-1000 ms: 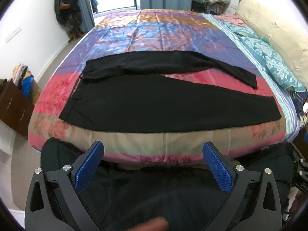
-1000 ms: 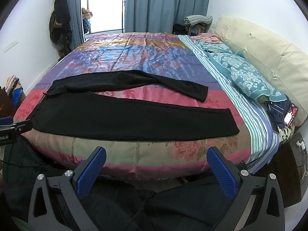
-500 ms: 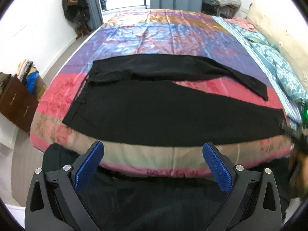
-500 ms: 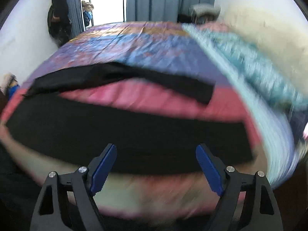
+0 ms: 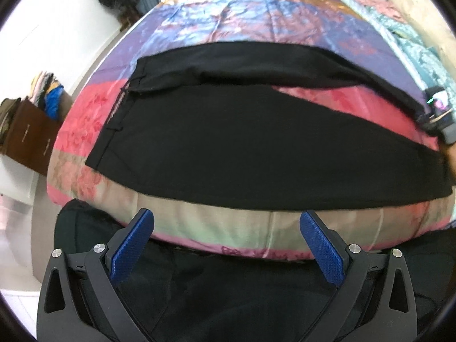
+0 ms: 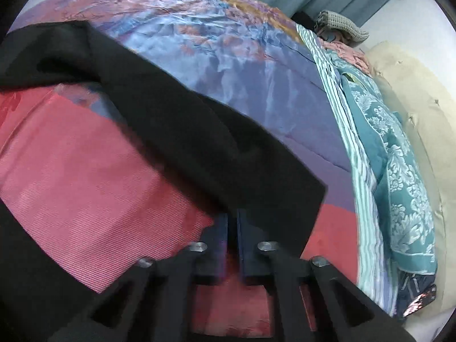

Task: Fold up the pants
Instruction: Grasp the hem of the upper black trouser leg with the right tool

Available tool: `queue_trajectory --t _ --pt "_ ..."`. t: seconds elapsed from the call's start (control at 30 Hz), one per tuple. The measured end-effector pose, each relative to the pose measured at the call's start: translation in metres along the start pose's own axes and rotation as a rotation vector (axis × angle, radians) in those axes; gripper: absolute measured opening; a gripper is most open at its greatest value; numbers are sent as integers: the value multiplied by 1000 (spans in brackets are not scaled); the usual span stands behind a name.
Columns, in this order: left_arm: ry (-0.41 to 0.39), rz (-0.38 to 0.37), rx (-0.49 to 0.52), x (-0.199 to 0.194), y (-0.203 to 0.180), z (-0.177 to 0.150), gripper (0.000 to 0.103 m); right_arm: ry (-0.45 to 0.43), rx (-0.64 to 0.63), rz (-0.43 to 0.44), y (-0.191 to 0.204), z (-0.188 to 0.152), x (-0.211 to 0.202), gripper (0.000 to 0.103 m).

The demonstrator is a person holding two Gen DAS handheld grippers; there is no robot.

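Black pants (image 5: 256, 142) lie spread on the bed, waistband at the left, the two legs apart and pointing right. My left gripper (image 5: 225, 228) is open and empty, held off the bed's near edge below the near leg. My right gripper (image 6: 232, 219) is shut on the hem end of the far pant leg (image 6: 199, 131), low over the bedspread. The right gripper's body also shows in the left wrist view (image 5: 436, 114) at the far leg's end.
The bed has a striped floral bedspread (image 5: 256, 11) in pink, purple and orange. A teal patterned quilt (image 6: 399, 154) and a cream headboard (image 6: 427, 114) run along the right. A brown drawer unit (image 5: 25, 136) with clothes stands left of the bed.
My right gripper moved forward over the bed to the far leg's hem and closed on it. My left gripper moved closer to the bed's near edge and stayed open.
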State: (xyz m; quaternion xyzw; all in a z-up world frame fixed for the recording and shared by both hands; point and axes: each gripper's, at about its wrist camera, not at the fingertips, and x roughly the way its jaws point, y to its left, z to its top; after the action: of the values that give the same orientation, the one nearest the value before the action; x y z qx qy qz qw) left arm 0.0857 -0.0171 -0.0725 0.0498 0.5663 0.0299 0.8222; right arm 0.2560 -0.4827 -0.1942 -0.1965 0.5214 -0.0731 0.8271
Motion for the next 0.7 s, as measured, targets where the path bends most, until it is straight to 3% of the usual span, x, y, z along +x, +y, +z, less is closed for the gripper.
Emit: queue_trajectory --t 0.1,0.23,0.3,0.33,0.37,0.4,0.47,0.63,0.7 --pt "5 -5 -13 7 -4 8 102 -13 16 66 -34 34 -44 6" --pt "11 -26 3 16 -23 22 102 -30 99 128 -110 126 -71 6" --pt "16 -49 18 15 -35 28 102 -36 175 135 -142 162 -57 29" --pt "10 -62 26 12 -41 31 102 -60 229 94 -160 169 -49 53" --pt "3 -68 30 10 -44 32 102 -78 264 48 -168 170 -48 60" --pt "-12 -72 37 7 -47 33 102 -88 332 15 -184 164 -38 60" --pt "-30 -57 52 6 -49 31 102 -70 472 63 -205 142 -16 59" --pt "69 -49 36 33 -45 28 102 61 892 331 -213 38 69 57" --pt "89 -59 24 37 -45 28 102 56 1005 426 -206 14 90 54"
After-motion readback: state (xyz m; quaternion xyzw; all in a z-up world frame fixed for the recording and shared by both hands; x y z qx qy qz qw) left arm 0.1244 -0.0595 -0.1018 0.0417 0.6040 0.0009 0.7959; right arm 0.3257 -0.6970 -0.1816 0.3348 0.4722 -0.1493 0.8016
